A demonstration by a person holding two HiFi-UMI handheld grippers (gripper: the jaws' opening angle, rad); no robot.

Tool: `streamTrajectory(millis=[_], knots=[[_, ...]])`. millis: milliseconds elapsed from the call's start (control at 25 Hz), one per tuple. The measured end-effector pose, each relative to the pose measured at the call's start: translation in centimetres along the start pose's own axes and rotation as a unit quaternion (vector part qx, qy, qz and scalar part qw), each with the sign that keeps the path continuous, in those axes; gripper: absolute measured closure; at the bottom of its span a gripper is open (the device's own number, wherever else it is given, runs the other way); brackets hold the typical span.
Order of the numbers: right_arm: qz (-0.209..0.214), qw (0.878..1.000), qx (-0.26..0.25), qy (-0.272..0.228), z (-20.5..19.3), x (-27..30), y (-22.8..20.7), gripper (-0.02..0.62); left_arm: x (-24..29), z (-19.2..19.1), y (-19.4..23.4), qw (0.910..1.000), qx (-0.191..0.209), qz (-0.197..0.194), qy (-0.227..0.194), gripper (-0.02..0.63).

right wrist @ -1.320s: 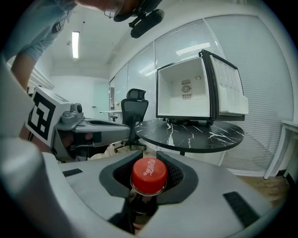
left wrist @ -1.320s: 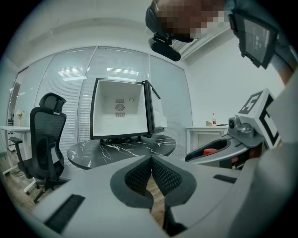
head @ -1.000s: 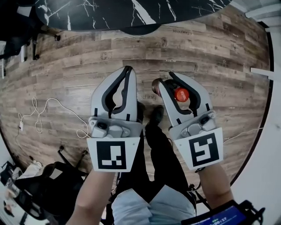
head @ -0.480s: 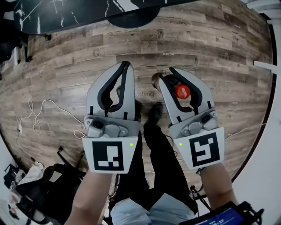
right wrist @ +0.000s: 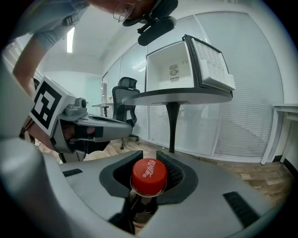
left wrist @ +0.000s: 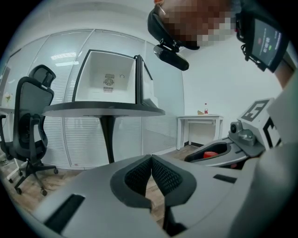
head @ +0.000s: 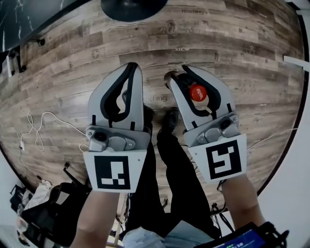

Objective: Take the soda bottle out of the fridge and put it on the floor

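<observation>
My right gripper (head: 178,72) is shut on the neck of the soda bottle, just under its red cap (head: 197,92). In the right gripper view the cap (right wrist: 149,175) sits between the black pads of the right gripper (right wrist: 150,157), and the dark bottle body hangs below, mostly hidden. My left gripper (head: 136,66) is beside it on the left, shut with nothing in it; its pads (left wrist: 139,174) touch. Both hang over the wooden floor (head: 232,53). The small white fridge (right wrist: 174,69) stands door open on a round table, also seen as the fridge (left wrist: 109,76) in the left gripper view.
The round table's black base (head: 133,7) is at the top of the head view. A white cable (head: 43,126) lies on the floor at left, a black bag (head: 48,203) at lower left. An office chair (left wrist: 30,130) and a white side table (left wrist: 202,122) stand by the wall.
Both grippers have sunk toward the floor, side by side. The marble table top has slid up out of the head view. The bottle stays in the right gripper.
</observation>
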State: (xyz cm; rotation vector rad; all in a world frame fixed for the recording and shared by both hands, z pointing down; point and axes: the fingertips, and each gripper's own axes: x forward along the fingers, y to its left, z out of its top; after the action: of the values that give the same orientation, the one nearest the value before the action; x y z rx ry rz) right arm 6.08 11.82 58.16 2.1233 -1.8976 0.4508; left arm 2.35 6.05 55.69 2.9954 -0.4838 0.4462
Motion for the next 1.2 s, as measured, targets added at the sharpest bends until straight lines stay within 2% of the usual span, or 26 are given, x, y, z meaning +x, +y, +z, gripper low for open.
streamTrajectory(millis=[720, 1200], knots=[[-0.026, 1.000, 0.008, 0.006, -7.8, 1.0, -0.5, 0.494, 1.9, -6.7, -2.3, 0.9992, 0.006, -0.039, 0.003, 0.589], [-0.040, 0.999, 0.005, 0.014, -12.9, 1.6, -2.5, 0.494, 4.6, -10.9, -4.2, 0.9978, 0.010, -0.066, 0.008, 0.589]])
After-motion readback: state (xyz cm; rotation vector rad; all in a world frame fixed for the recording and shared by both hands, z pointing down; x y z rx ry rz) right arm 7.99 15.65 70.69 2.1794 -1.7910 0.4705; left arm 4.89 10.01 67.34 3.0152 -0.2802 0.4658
